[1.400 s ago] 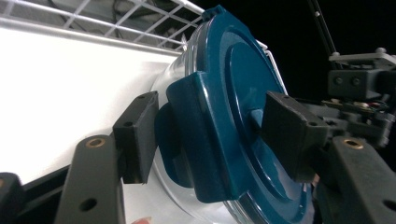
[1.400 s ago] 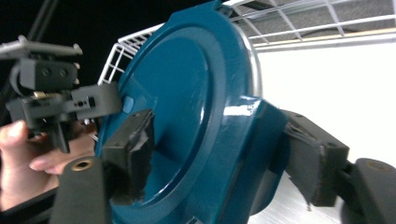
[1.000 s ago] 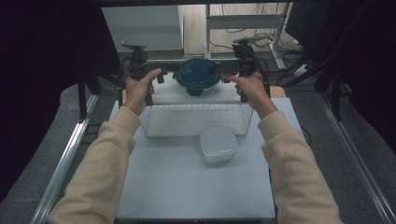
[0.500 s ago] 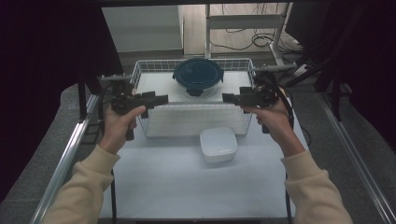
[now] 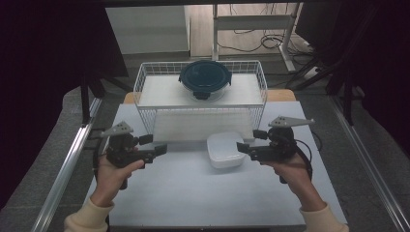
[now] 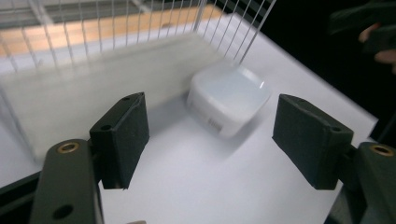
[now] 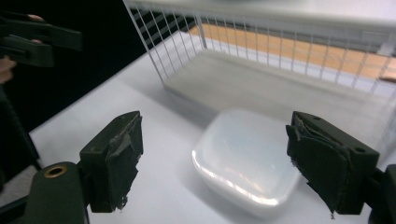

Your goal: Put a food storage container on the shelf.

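Right gripper (image 5: 240, 147) jaws spread, empty, just been closing a bit, nothing between them; tips just beside white container (image 5: 225, 150). Left gripper (image 5: 164, 148) also spread and empty, farther off. Container sits upside down on white table (image 5: 193, 193), just in front of wire basket (image 5: 145, 87). Looks like light, stiff, glossy plastic, likely slippery; pinch across opposite side walls. Blue-lidded bowl (image 5: 205, 77) sits in the basket.

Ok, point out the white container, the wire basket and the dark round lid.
white container (image 5: 225, 150), high view, top face.
wire basket (image 5: 200, 107), high view, front rim.
dark round lid (image 5: 205, 77), high view, centre.
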Demonstrator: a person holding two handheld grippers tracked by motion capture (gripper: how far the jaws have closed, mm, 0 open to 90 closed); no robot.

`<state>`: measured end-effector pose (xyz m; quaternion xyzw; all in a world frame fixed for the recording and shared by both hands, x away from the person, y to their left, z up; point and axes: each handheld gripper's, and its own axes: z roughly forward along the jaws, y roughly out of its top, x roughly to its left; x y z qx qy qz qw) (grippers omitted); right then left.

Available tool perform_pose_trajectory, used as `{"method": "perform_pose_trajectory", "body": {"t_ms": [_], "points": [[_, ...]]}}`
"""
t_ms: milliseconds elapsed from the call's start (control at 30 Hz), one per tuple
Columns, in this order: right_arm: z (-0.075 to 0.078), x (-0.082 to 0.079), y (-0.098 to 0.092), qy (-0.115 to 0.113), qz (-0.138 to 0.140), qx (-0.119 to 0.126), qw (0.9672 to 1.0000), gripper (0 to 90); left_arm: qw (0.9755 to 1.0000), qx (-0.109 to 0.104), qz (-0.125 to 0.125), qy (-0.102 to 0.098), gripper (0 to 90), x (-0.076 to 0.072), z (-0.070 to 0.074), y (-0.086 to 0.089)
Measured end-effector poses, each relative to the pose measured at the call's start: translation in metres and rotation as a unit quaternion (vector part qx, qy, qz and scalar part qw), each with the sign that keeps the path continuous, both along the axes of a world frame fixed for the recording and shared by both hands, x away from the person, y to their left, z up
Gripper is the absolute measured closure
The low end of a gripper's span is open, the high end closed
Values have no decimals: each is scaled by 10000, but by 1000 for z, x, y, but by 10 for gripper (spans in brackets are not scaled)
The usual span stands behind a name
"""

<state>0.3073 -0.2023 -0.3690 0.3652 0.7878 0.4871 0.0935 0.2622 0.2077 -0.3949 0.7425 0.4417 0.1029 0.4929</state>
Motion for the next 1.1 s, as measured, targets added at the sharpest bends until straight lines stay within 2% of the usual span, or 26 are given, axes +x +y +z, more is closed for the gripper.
{"method": "perform_pose_trajectory", "body": {"t_ms": [67,167,367,533,633,833,1100], "points": [[-10,-6,-3,61,17,-40,10000,188,9999,139,34,36,262,-6,-10,-2],[-24,-12,-6,159,-37,-98,9998,190,9997,115,6,203,262,-10,-24,-2],[-47,-17,-13,371,-149,-198,9990,198,9992,133,102,368,262,-13,-42,1],[-64,-16,-15,524,-255,-399,9975,204,9975,364,254,543,261,-17,-59,5],[-73,-16,-16,641,-259,-453,9966,207,9963,406,308,690,261,-17,-70,7],[-83,-11,-12,699,-240,-578,9956,215,9952,473,308,805,261,-16,-79,7],[-88,-9,-16,726,-287,-657,9948,217,9946,501,323,846,259,-16,-81,6]]}}
